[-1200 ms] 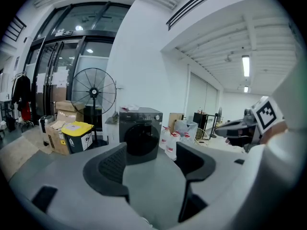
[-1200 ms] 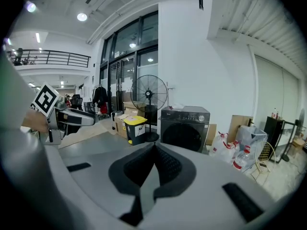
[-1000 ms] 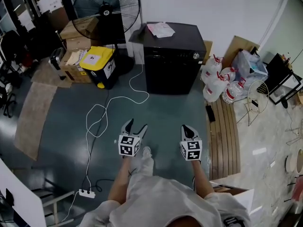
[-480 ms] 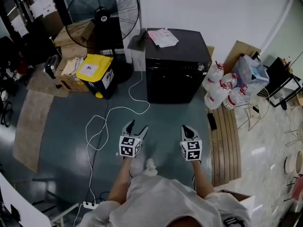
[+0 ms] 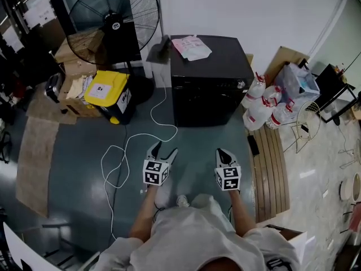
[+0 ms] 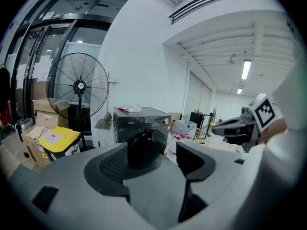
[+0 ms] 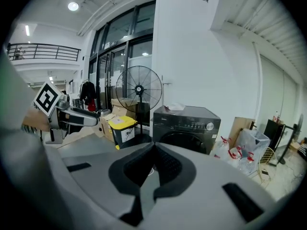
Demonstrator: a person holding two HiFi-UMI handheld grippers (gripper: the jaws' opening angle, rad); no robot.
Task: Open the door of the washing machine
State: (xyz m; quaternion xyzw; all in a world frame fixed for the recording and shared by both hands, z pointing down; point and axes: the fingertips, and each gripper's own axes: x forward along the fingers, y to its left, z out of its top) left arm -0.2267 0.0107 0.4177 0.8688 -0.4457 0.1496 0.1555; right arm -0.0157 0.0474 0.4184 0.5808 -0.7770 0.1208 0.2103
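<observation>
The black front-loading washing machine stands against the white wall, its round door closed. It also shows in the right gripper view, where the washing machine has a silver dial on its panel. Both grippers are held over the floor, well short of it. My left gripper is open with nothing between its jaws; in its own view the left gripper frames the door. My right gripper is shut and holds nothing, and in its own view the right gripper has its tips meeting.
Papers lie on the machine's top. A big floor fan and a yellow-lidded bin stand to its left, with cardboard boxes behind. A white cable snakes over the floor. Water bottles and a wooden board are at the right.
The person has stepped forward, so the machine and the clutter sit a little nearer and lower in view. Both grippers keep their pose and their jaw states.
</observation>
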